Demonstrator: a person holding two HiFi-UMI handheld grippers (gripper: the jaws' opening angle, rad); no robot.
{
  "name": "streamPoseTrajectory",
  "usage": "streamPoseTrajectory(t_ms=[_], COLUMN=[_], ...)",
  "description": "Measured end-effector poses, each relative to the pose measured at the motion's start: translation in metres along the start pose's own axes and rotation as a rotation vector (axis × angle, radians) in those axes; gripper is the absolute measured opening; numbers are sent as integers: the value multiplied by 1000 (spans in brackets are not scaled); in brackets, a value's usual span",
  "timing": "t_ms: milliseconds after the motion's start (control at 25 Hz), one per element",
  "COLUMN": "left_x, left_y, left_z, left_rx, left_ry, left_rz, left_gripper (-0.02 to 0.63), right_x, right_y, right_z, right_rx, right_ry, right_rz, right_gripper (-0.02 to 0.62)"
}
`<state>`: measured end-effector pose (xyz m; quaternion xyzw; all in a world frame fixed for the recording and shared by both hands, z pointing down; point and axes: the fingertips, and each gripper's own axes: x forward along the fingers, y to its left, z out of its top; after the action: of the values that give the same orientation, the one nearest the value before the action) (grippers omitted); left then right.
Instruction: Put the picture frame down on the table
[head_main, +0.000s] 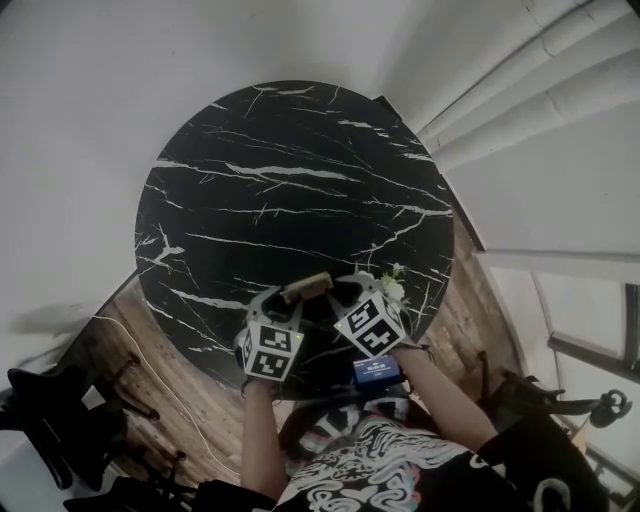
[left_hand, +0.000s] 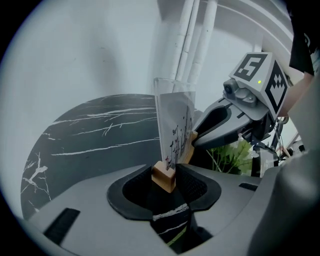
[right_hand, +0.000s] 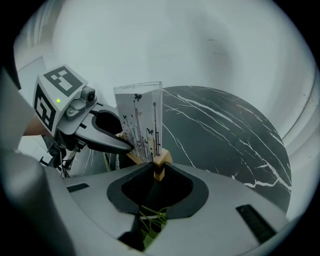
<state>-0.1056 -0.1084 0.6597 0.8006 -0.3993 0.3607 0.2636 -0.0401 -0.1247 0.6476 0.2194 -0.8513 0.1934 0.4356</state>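
Observation:
The picture frame is a clear upright panel (left_hand: 173, 125) with printed flowers and butterflies, set in a light wooden base (left_hand: 165, 176). In the head view the wooden base (head_main: 306, 287) shows between both grippers, above the near edge of the round black marble table (head_main: 290, 200). My left gripper (left_hand: 166, 179) is shut on one end of the base. My right gripper (right_hand: 158, 169) is shut on the other end of the base (right_hand: 161, 162), with the panel (right_hand: 141, 120) standing upright. Each gripper shows in the other's view. Whether the base touches the table I cannot tell.
A small green plant with white flowers (head_main: 391, 286) sits by the right gripper at the table's near right edge; its leaves (left_hand: 232, 156) show below the frame. White pipes (head_main: 520, 80) run along the wall at right. Wooden floor (head_main: 170, 400) and dark chairs (head_main: 60, 420) surround the table.

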Motion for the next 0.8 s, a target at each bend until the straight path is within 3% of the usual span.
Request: streamPoseTrajectory(t_ms=[160,800], left_x=[0,1], left_y=[-2,-3], left_z=[-2,-1], left_rx=[50,82], left_ry=[5,-1], left_rz=[10,45], left_gripper=[160,160], right_x=[1,0], right_y=[3,2], right_z=[-4,-4], right_rx=[-20,-15], right_ry=[43,62], right_rz=[1,-5], right_gripper=[67,67])
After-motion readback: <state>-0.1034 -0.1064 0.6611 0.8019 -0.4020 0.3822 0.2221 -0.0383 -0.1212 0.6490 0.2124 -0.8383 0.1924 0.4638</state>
